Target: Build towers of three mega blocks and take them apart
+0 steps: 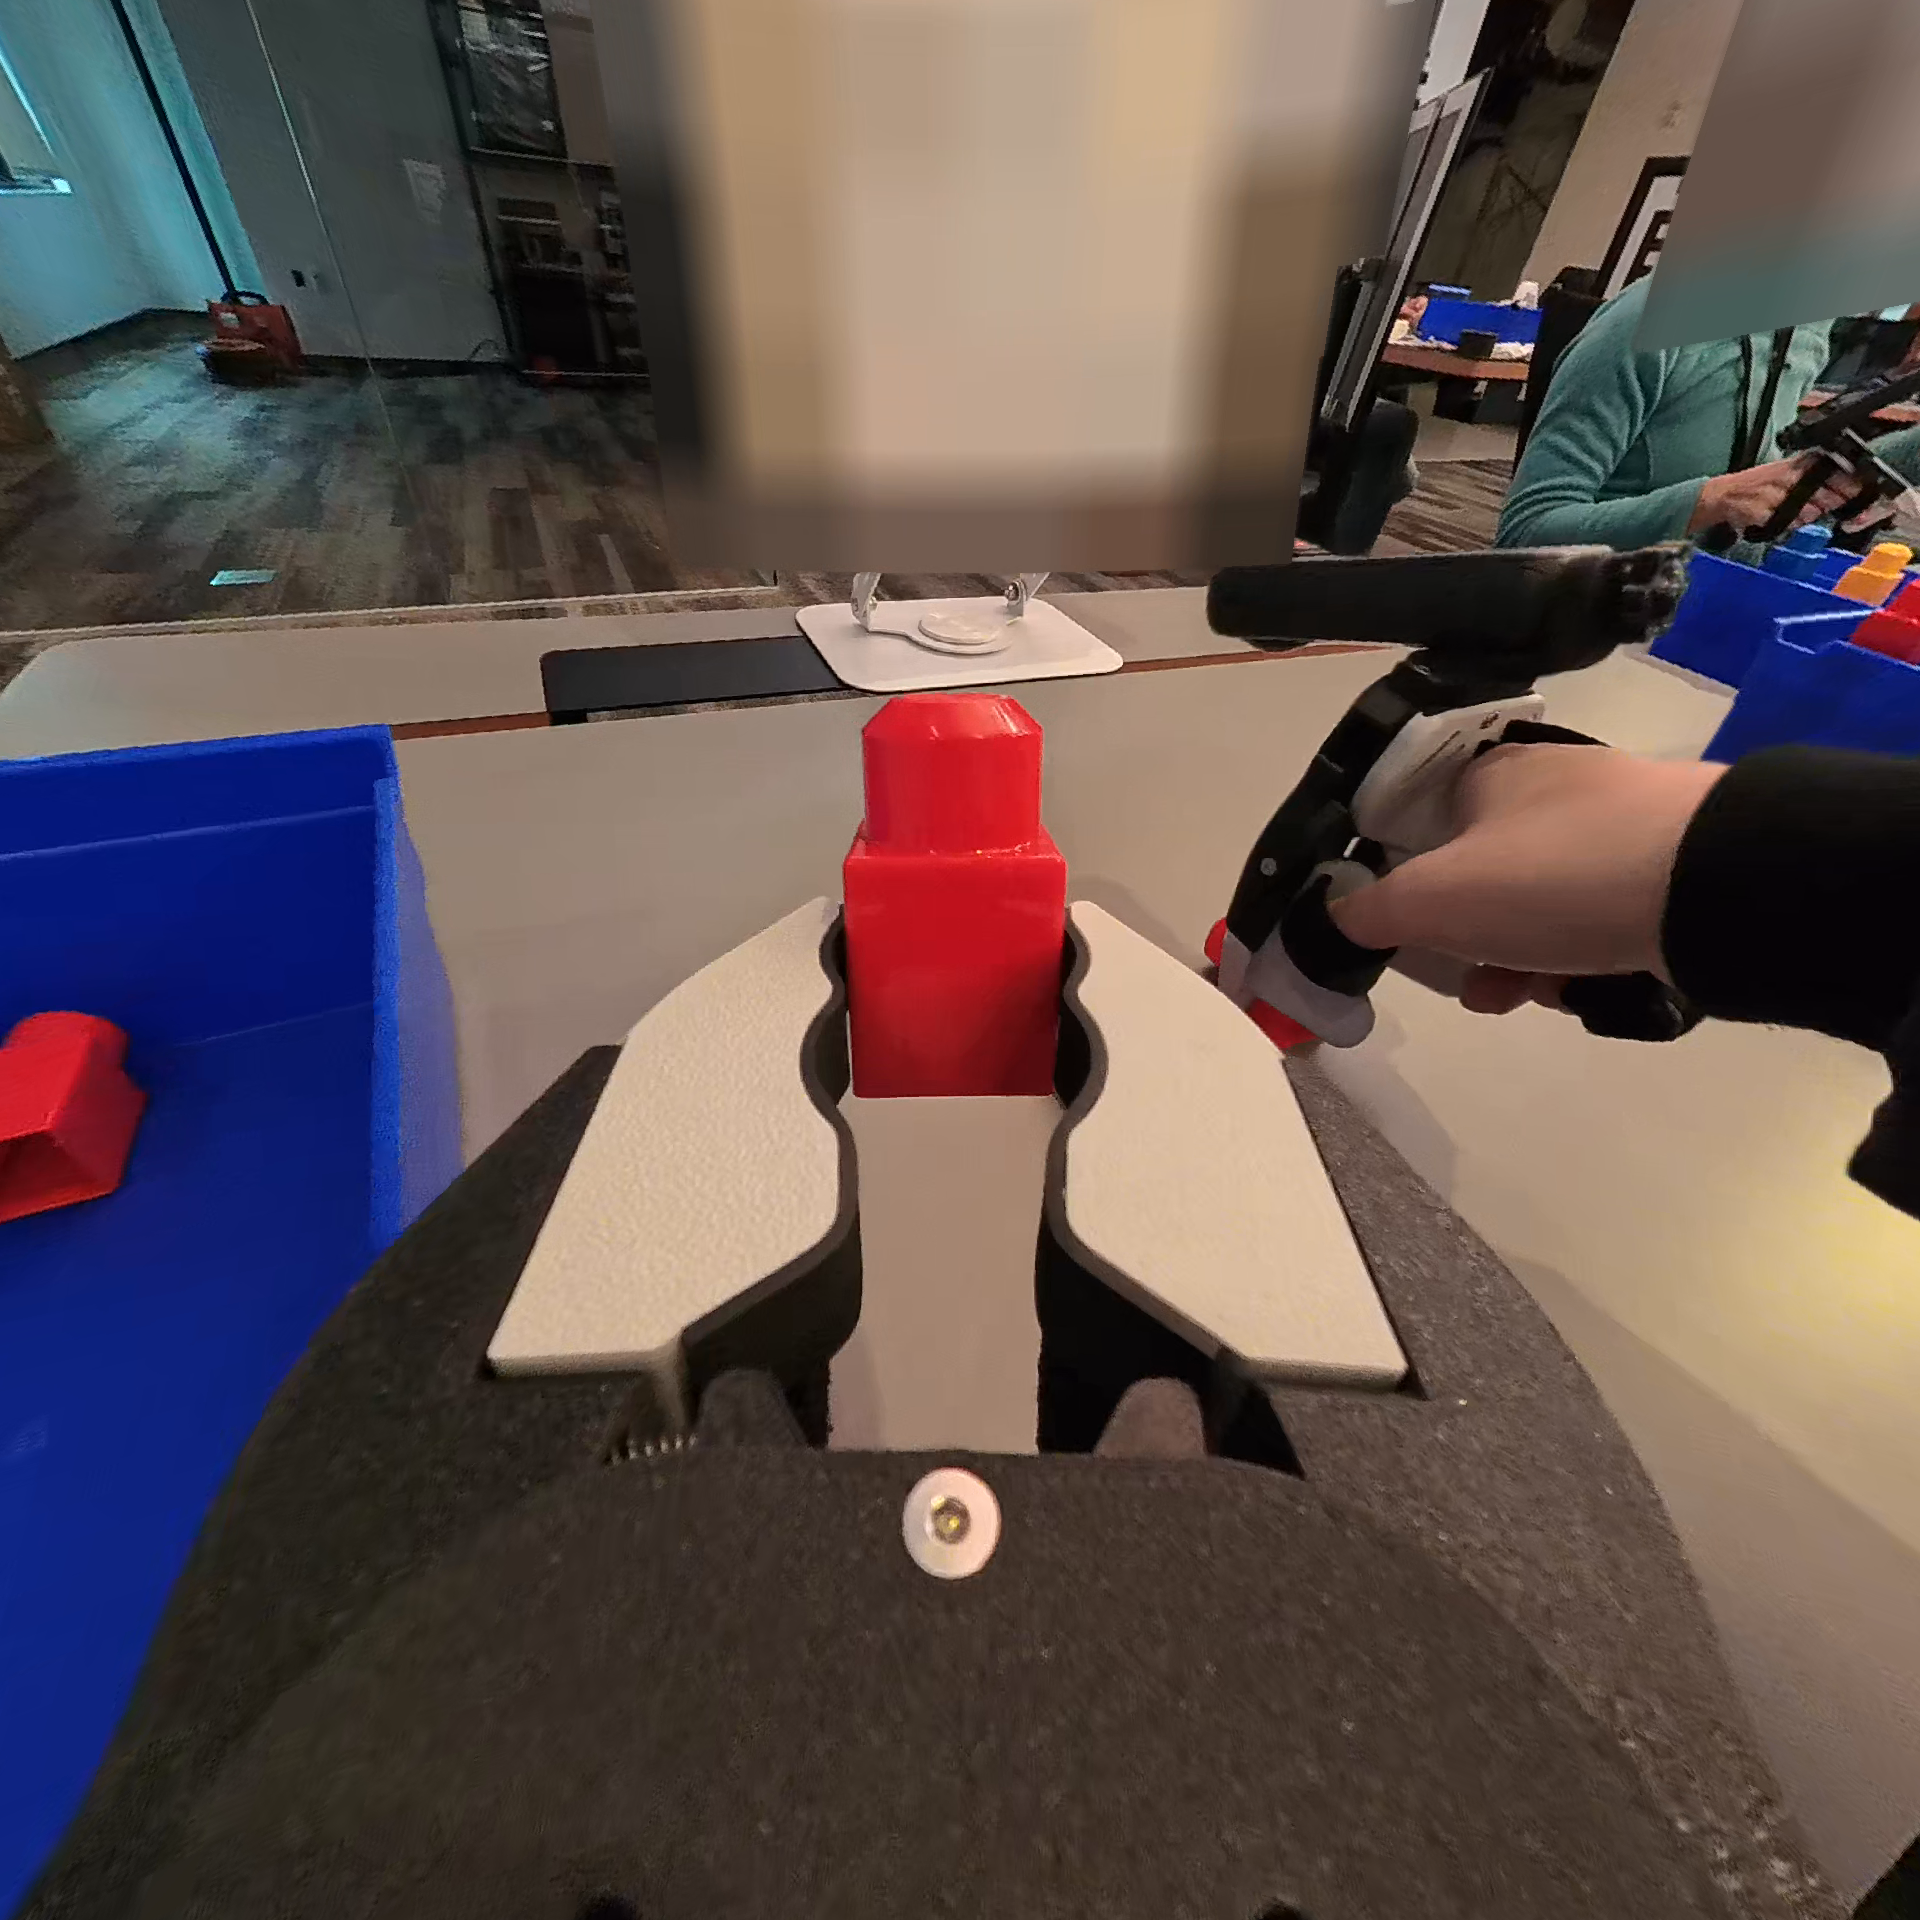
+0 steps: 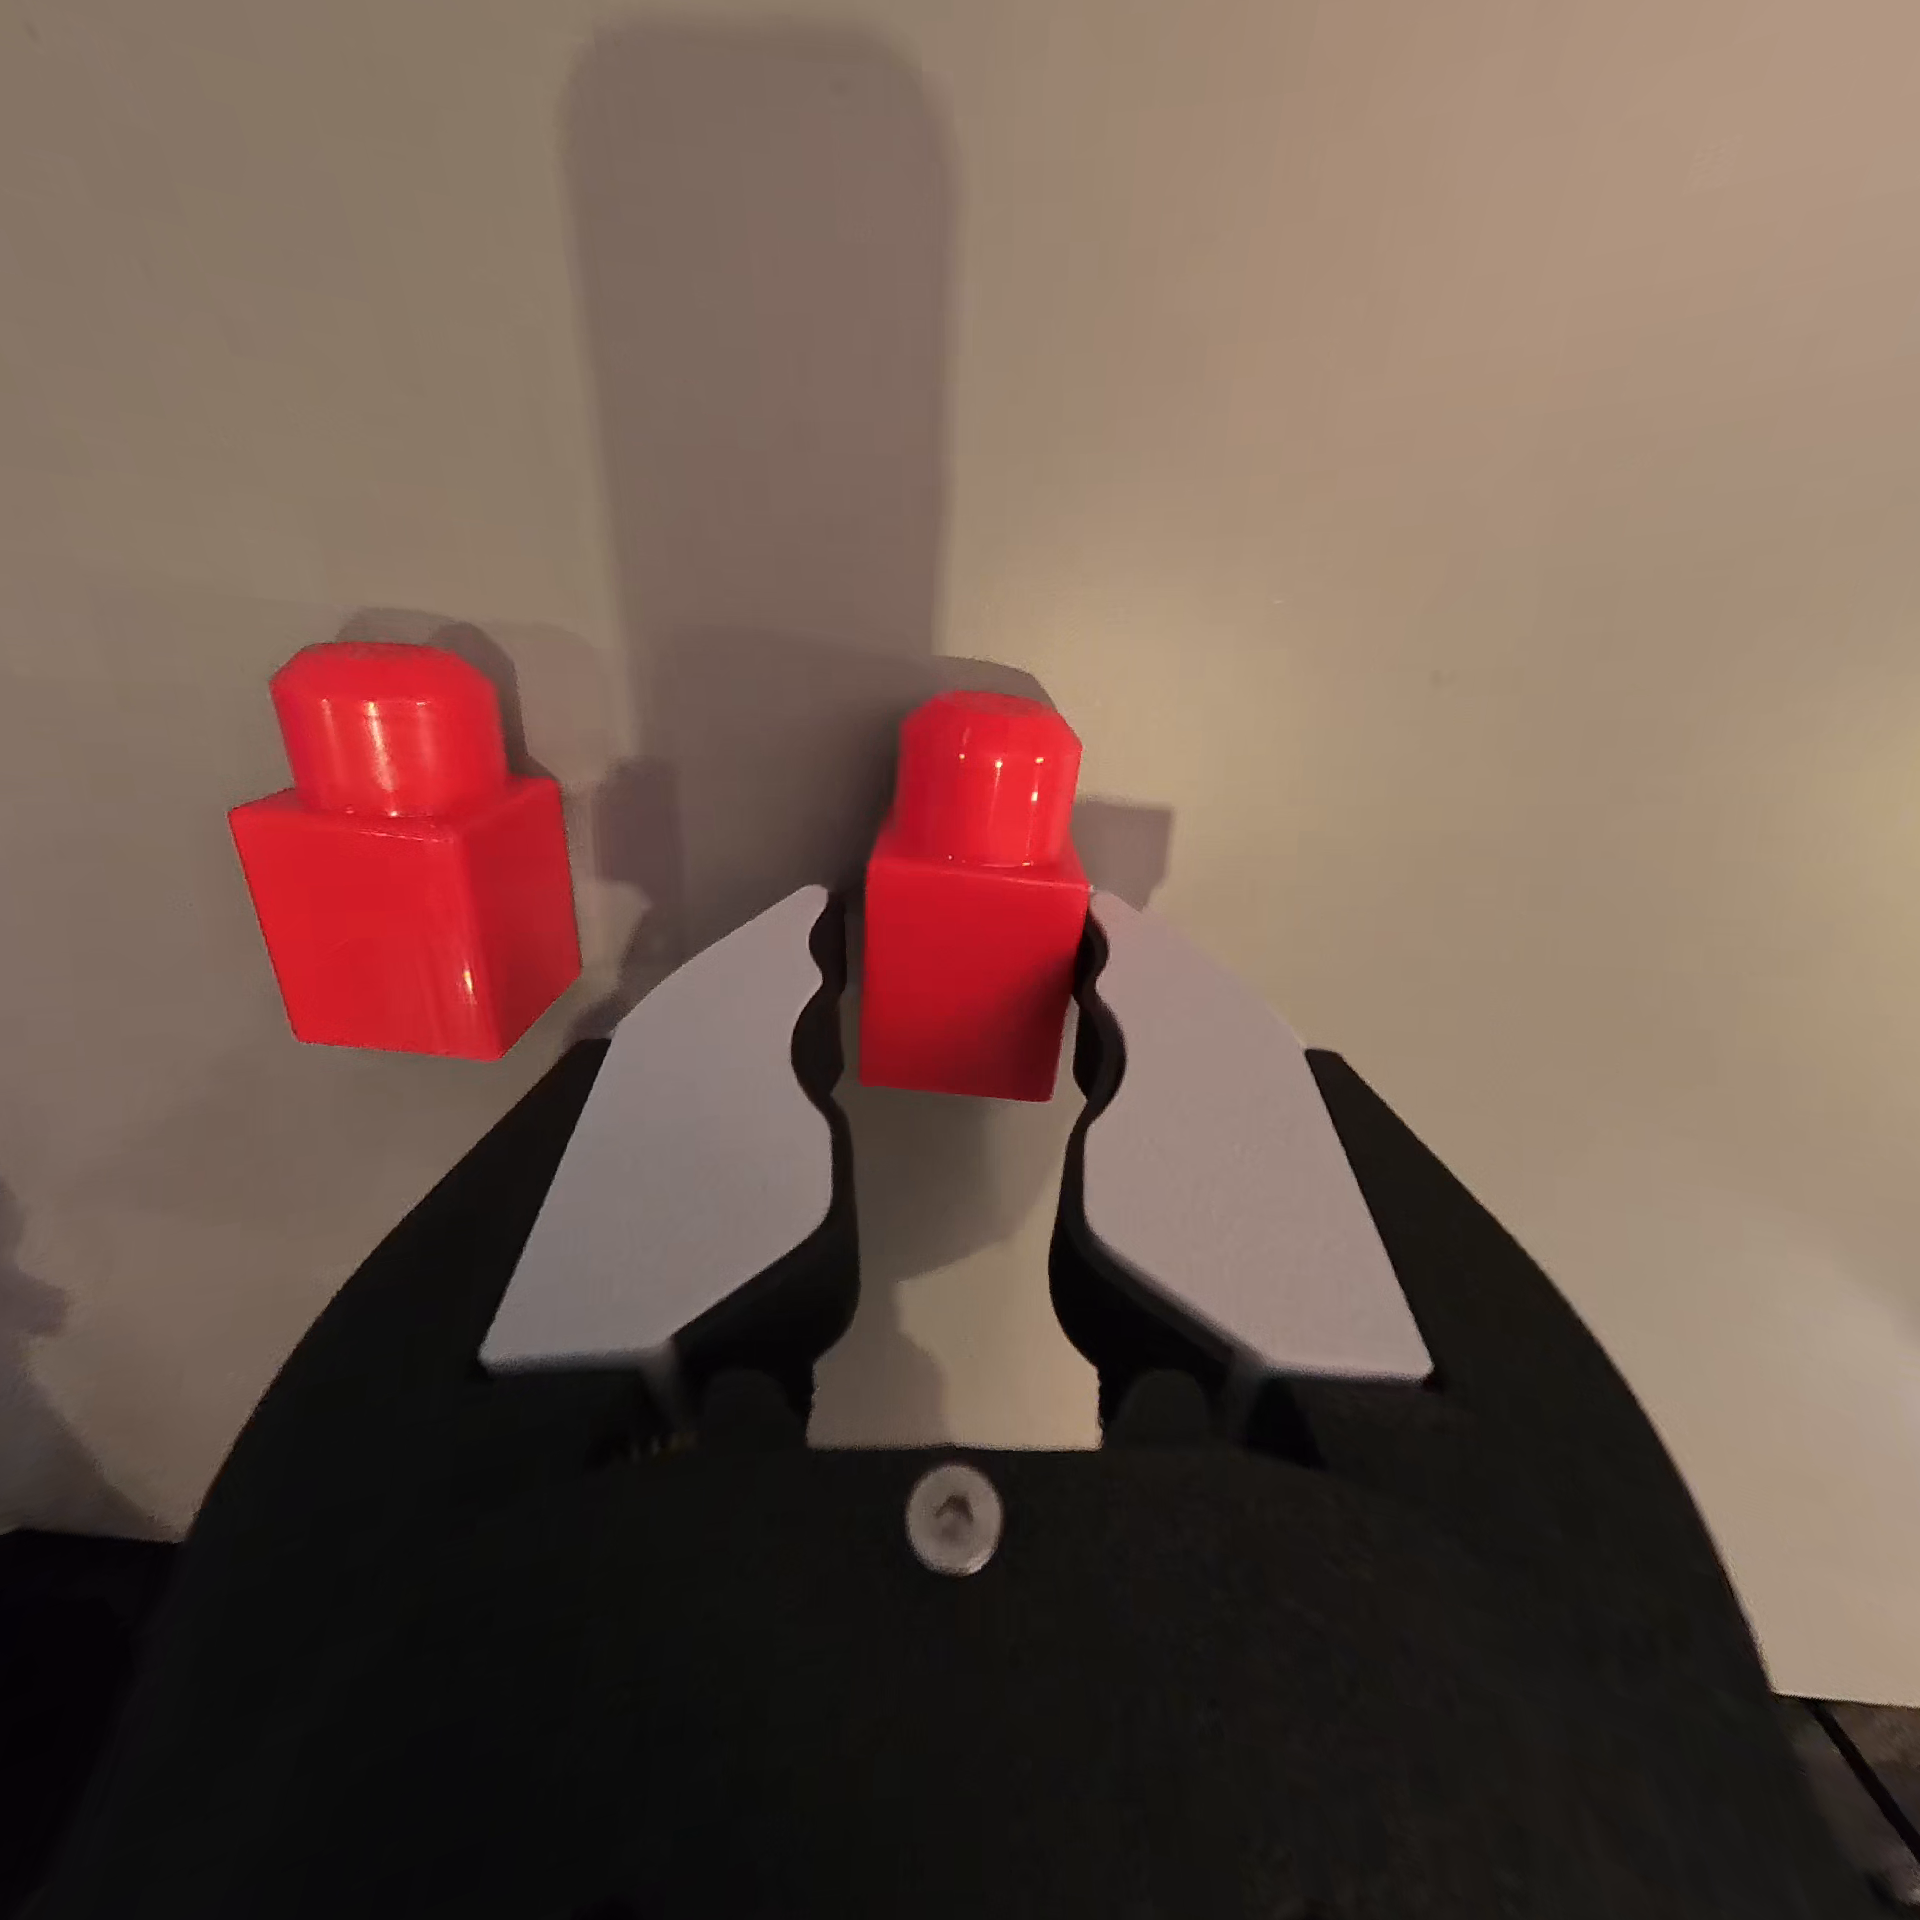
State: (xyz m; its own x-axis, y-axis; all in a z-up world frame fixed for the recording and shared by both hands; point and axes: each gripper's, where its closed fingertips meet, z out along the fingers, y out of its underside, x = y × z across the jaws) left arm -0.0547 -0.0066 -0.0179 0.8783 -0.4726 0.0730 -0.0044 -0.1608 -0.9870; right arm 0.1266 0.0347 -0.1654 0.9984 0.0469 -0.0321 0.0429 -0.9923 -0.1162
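Observation:
My left gripper (image 1: 951, 914) is shut on a red block (image 1: 951, 935) and holds it upright, stud up, above the grey table (image 1: 623, 831). My right gripper (image 2: 956, 914) is shut on a second red block (image 2: 966, 977), low over the table and slightly turned between the fingers. A third red block (image 2: 405, 894) sits free on the table just left of it. In the left wrist view the right gripper (image 1: 1273, 997) points down at the table to the right of my left gripper, with red showing at its tip.
A blue bin (image 1: 208, 914) stands at the left and holds a red block (image 1: 62, 1112) on its side. More blue bins (image 1: 1808, 665) with coloured blocks are at the far right, where another person (image 1: 1642, 436) holds a gripper. A white stand base (image 1: 961, 639) sits at the far table edge.

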